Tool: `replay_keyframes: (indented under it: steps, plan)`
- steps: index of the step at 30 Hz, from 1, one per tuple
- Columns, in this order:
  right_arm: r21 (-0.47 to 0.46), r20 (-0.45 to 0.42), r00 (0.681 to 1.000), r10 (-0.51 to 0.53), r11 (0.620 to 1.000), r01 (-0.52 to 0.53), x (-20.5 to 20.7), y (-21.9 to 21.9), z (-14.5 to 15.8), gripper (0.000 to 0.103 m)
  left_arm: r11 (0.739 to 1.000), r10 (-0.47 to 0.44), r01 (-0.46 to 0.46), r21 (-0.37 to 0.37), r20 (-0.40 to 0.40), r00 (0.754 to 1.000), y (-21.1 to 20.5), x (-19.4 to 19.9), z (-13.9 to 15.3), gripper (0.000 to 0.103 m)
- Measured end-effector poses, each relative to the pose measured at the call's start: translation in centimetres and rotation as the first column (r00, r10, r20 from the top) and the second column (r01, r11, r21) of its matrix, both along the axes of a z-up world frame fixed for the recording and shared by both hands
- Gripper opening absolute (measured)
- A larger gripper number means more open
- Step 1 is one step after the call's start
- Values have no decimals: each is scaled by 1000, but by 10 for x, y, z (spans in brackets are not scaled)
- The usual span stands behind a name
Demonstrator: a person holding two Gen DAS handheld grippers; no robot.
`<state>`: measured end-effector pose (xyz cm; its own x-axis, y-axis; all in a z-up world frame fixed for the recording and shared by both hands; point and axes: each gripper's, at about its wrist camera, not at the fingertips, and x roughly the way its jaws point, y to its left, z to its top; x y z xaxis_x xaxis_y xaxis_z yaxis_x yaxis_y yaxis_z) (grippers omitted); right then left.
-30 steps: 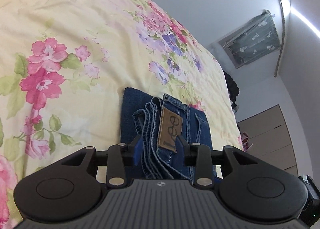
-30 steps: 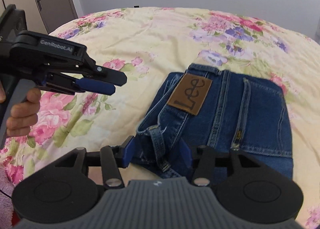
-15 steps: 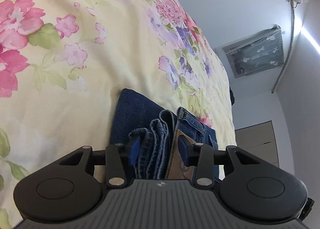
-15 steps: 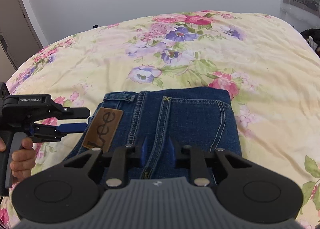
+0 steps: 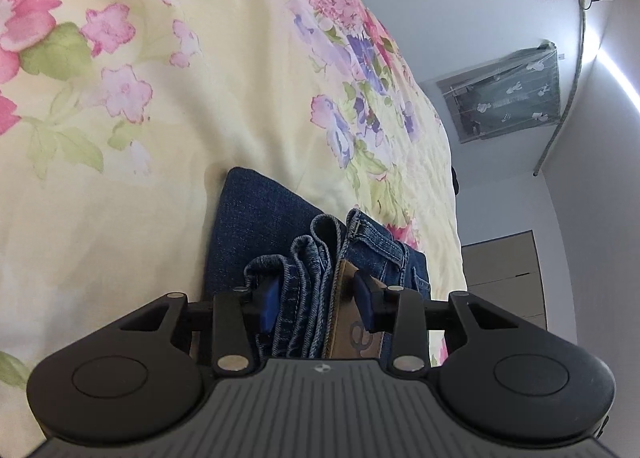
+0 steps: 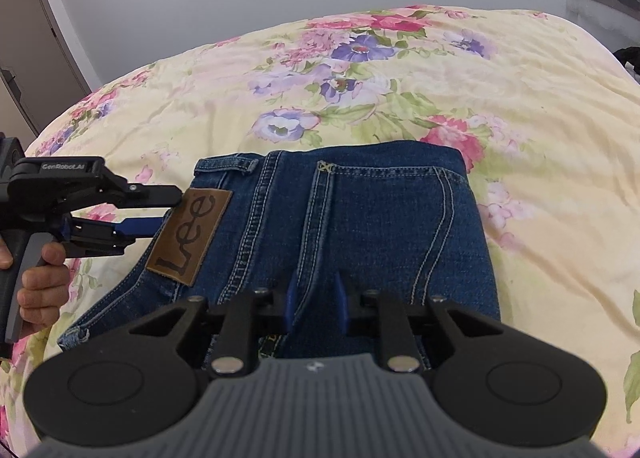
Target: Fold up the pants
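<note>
Where the folded jeans lie on the flowered bedspread, both grippers have hold of the near side. Left gripper — clenched across the stacked waistband layers and the brown leather patch, blue pads pressing the bundle from either side. From the right wrist view the same gripper comes in from the left edge of the bed, one finger over the patch, one under it; a hand wraps its grip. Right gripper — jaws drawn narrow, pinching a ridge of denim by the seam at the near edge of the jeans. Jeans folded flat, back pocket up, waistband toward the left. A door stands beyond the bed's far left corner; a covered window hangs on the wall past its other side.
</note>
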<state>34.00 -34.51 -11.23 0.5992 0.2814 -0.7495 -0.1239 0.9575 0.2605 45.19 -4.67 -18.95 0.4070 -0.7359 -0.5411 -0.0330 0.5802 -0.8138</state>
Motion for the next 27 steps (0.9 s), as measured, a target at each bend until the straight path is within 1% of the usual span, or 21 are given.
replay_keyframes:
  steps: [1, 2, 3, 4, 6, 7, 8, 10, 11, 12, 14, 15, 16, 18, 21, 23, 24, 25, 27]
  plan:
    - [7, -6, 1000, -6, 1000, 7, 0, -1, -1, 17, 1000, 9, -9, 11, -4, 1000, -2, 2, 3, 43]
    - [13, -10, 1000, -13, 1000, 13, 0, -2, -1, 17, 999, 8, -8, 36, 8, 1000, -5, 3, 10, 39]
    - [15, -11, 1000, -16, 1000, 16, 0, -2, -1, 17, 997, -12, 9, 72, 49, 999, -9, 3, 22, 33]
    - [10, -10, 1000, -14, 1000, 14, -1, -1, 0, 17, 994, -45, 32, 109, 113, 993, -13, 2, 37, 25]
    - [4, -9, 1000, 4, 1000, -4, -2, 2, 2, 17, 982, -139, 109, 153, 205, 969, -22, 0, 65, 22]
    - [8, -14, 1000, 20, 1000, -20, -3, 3, 2, 17, 973, -188, 148, 179, 238, 953, -27, -1, 76, 21]
    - [10, -19, 999, 37, 999, -37, -4, 6, 2, 17, 958, -239, 182, 222, 263, 935, -34, -2, 85, 21]
    - [-12, -18, 999, 49, 999, -50, -5, 13, 0, 15, 930, -303, 221, 294, 271, 914, -44, -1, 90, 21]
    - [-17, -23, 998, 52, 999, -52, -4, 15, -3, 15, 921, -317, 227, 317, 267, 910, -47, 1, 89, 21]
    - [-10, -31, 998, 46, 999, -46, -3, 16, -6, 14, 918, -312, 223, 328, 252, 916, -46, 4, 83, 21]
    - [9, -44, 999, 30, 1000, -30, 0, 17, -13, 14, 922, -274, 200, 330, 195, 942, -38, 13, 63, 22]
    - [4, -45, 998, 32, 999, -32, 1, 19, -15, 14, 930, -239, 180, 319, 156, 958, -32, 17, 53, 25]
    - [-3, -43, 998, 36, 999, -36, 1, 21, -17, 14, 942, -193, 152, 299, 113, 975, -20, 19, 42, 32]
    - [-18, -42, 998, 44, 999, -45, 1, 25, -18, 14, 955, -130, 101, 280, 88, 988, -6, 18, 36, 33]
    - [-39, -30, 998, 60, 997, -62, 0, 27, -19, 14, 968, -77, 50, 247, 99, 992, 9, 14, 47, 37]
    - [-44, -25, 998, 62, 997, -64, -1, 28, -19, 14, 979, -83, 61, 197, 107, 991, 11, 9, 56, 38]
    - [-49, -26, 998, 64, 997, -65, -1, 29, -19, 14, 981, -93, 72, 178, 111, 989, 11, 6, 59, 40]
    - [-52, -29, 998, 64, 996, -66, 0, 29, -18, 14, 980, -107, 84, 178, 121, 987, 7, 1, 62, 40]
    - [-55, -35, 998, 61, 997, -63, 2, 29, -15, 14, 967, -145, 108, 232, 146, 979, -5, -7, 66, 40]
